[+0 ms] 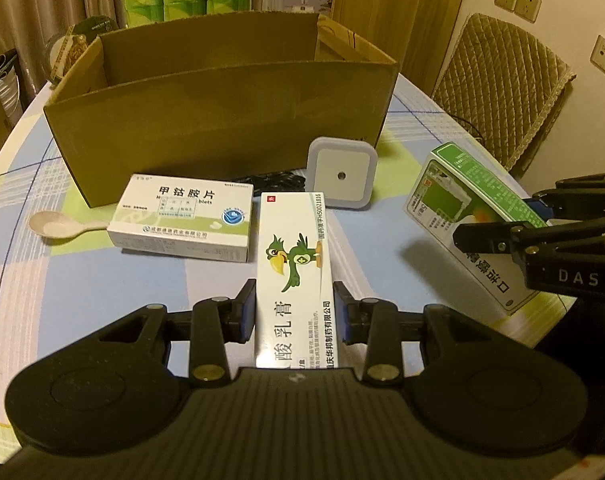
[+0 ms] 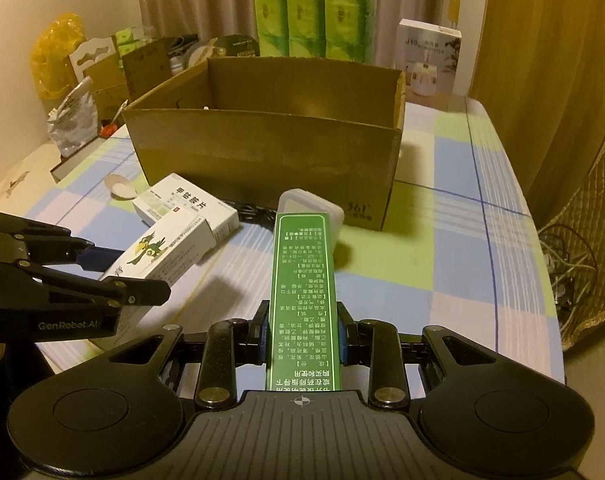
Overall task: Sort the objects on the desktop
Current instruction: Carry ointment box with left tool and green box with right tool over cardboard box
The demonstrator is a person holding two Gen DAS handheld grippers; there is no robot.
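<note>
- The left gripper [image 1: 294, 308] is clenched on the parrot-print ointment carton [image 1: 296, 256], its blue pads pressing the carton's two long sides; the carton runs from 6 o'clock up toward the middle of the left wrist view and looks lifted off the table.
- The right gripper [image 2: 303, 330] is clamped on the green medicine box [image 2: 304, 292], held by its narrow sides and pointing straight to 12 o'clock in the right wrist view.
- Just beyond, on the checked tablecloth [image 1: 82, 288], lie the white tablet box [image 1: 182, 220] at about 10 o'clock, a pale spoon [image 1: 58, 226] at 9 o'clock beside it, and the square white night light [image 1: 341, 176] near centre, standing just in front of the cardboard box [image 1: 222, 120].
- Step in hand, as I judge it: both cartons are picked up and are being carried to the open cardboard box at 12 o'clock.
- The next move calls for raising each carton over the near wall, then opening the jaws above the inside.
- The left wrist view shows the green box's printed face and the spoon's whole bowl; the right wrist view alone shows that box's text-covered side, and the clutter [image 2: 74, 120] past the table at 10 o'clock.
</note>
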